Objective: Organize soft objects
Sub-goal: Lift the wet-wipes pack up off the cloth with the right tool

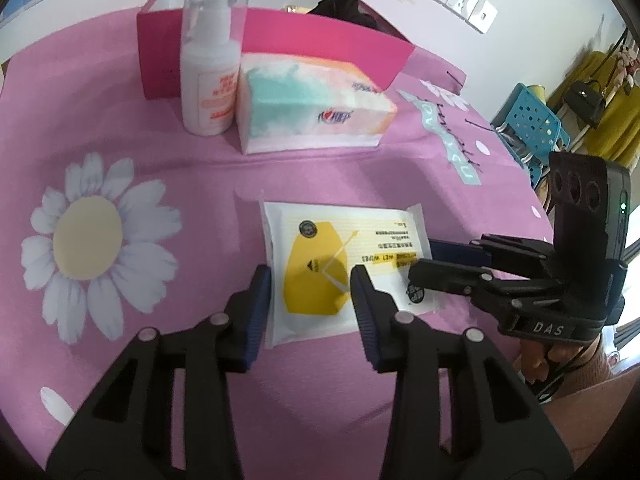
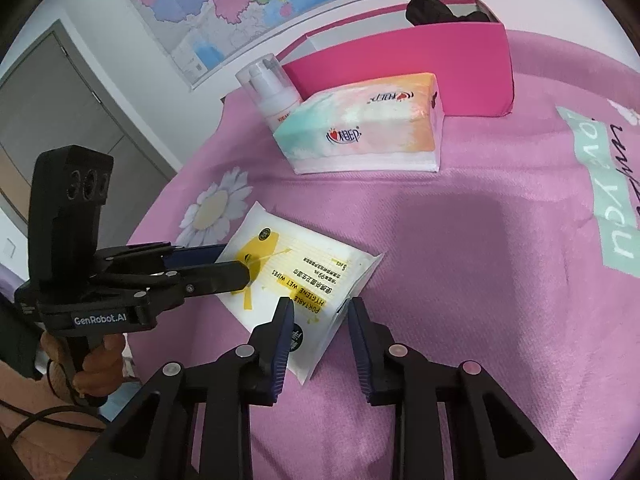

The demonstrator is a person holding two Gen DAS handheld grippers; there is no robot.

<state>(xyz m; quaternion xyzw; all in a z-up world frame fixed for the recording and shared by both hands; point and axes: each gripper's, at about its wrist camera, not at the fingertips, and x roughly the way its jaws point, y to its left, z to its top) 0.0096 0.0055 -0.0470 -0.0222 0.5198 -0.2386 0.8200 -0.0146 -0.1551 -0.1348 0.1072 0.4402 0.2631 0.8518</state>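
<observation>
A flat white-and-yellow wet wipes pack [image 1: 316,240] [image 2: 296,252] lies on the pink cloth. My left gripper [image 1: 310,276] [image 2: 236,264] stands over its left half. One pad is at the pack's left edge and the other is over its middle. My right gripper [image 2: 320,304] [image 1: 420,262] straddles the near corner of the pack's right end. Both are open, and the pack shows no squeeze or bunching. Behind it are a pastel tissue pack [image 1: 312,100] [image 2: 360,132] and an open pink box [image 1: 320,40] [image 2: 400,64].
A white pump bottle [image 1: 208,72] [image 2: 272,96] stands left of the tissue pack, against the box. Something dark [image 1: 344,4] [image 2: 432,10] sits inside the box. A blue perforated basket [image 1: 532,120] is past the cloth's right edge. A hand [image 2: 100,360] holds each gripper's handle.
</observation>
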